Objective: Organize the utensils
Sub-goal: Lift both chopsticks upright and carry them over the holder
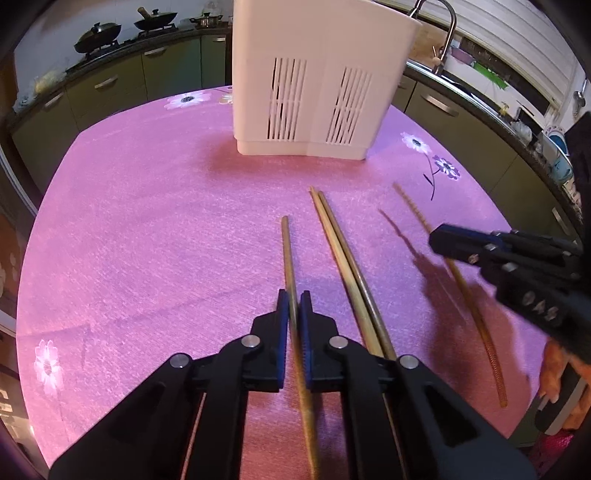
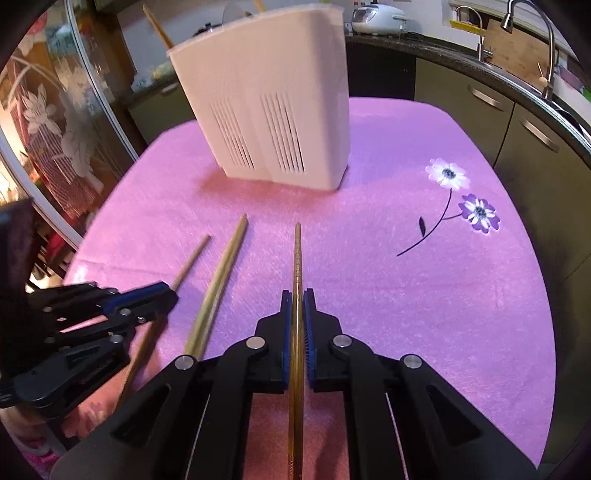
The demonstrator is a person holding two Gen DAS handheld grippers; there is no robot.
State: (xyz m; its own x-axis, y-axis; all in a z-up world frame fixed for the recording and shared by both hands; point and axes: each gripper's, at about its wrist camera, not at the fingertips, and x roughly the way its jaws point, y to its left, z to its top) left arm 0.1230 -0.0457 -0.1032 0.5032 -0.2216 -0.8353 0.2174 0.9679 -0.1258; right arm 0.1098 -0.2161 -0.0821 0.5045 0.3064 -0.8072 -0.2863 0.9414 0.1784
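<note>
A white slotted utensil holder [image 1: 314, 85] stands upright at the far middle of the pink table; it also shows in the right wrist view [image 2: 273, 103]. My left gripper [image 1: 294, 299] is shut on a brown chopstick [image 1: 288, 251] that points toward the holder. A pair of pale chopsticks [image 1: 343, 254] lies on the cloth just right of it. My right gripper [image 2: 297, 297] is shut on a ridged golden chopstick [image 2: 297, 254]. In the left wrist view the right gripper [image 1: 443, 240] is over that chopstick [image 1: 476, 314]. The left gripper [image 2: 162, 291] shows at the left of the right wrist view.
The pink flowered tablecloth [image 2: 424, 277] covers the table. A chopstick [image 2: 157, 26] sticks out of the holder's top. Kitchen counters with woks [image 1: 99, 35], a sink tap [image 2: 535, 33] and green cabinets [image 2: 532, 133] surround the table. A glass door [image 2: 48, 122] stands left.
</note>
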